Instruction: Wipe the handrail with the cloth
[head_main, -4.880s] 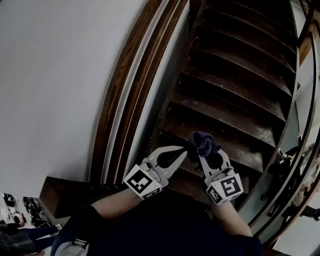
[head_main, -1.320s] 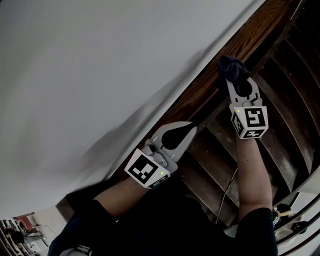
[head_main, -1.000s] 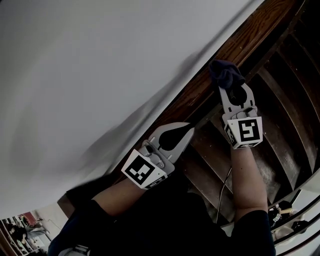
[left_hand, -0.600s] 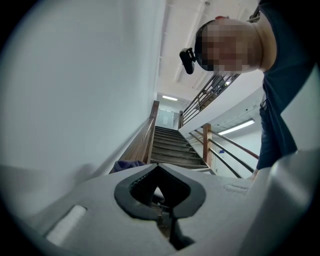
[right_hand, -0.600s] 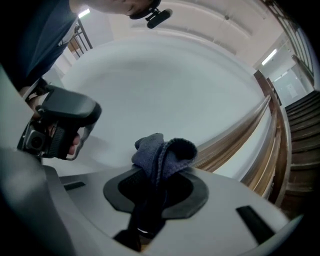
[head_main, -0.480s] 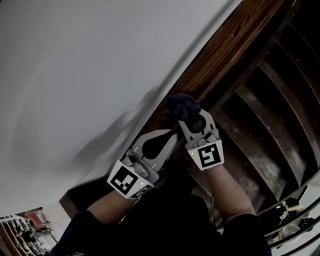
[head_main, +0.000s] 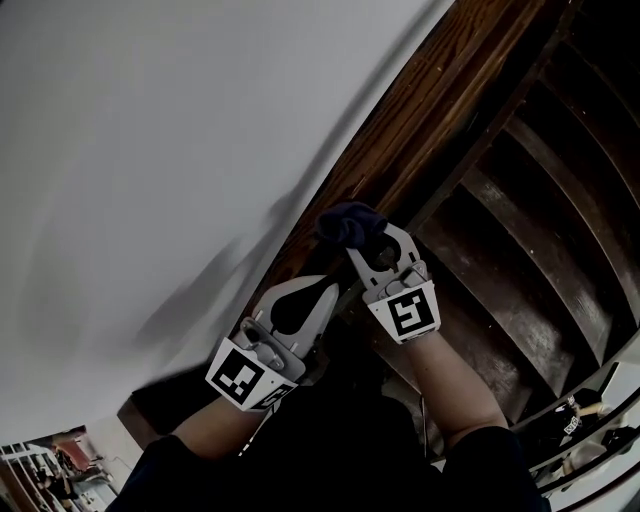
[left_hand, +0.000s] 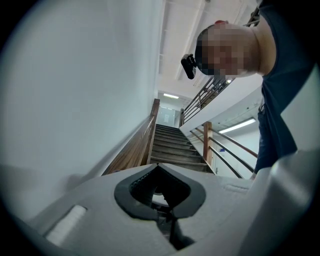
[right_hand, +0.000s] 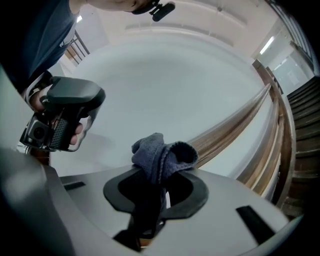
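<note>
Dark blue cloth (head_main: 348, 222) is clamped between the right gripper's (head_main: 373, 246) jaws, at the wooden handrail (head_main: 440, 100). The left gripper's (head_main: 320, 294) jaws are held together, empty.

cloth (head_main: 348, 222): lower tail pinched out of sight between the closed jaws of right gripper (head_main: 362, 240); contact with handrail (head_main: 435, 100) not resolvable, spot covered by the bunched top.
handrail: upper run cut by top edge of head view; lower run hidden behind right gripper and left gripper (head_main: 328, 290).
stairs (head_main: 520, 230): cut by right edge of head view; tread surfaces too dark to read.
clutter (head_main: 55, 478): bottom-left corner of head view, too small to identify.
items by the railing (head_main: 590, 420): bottom-right corner, too small, partly cut by the edge.
far landing (left_hand: 167, 117): left gripper view, too small for detail.
</note>
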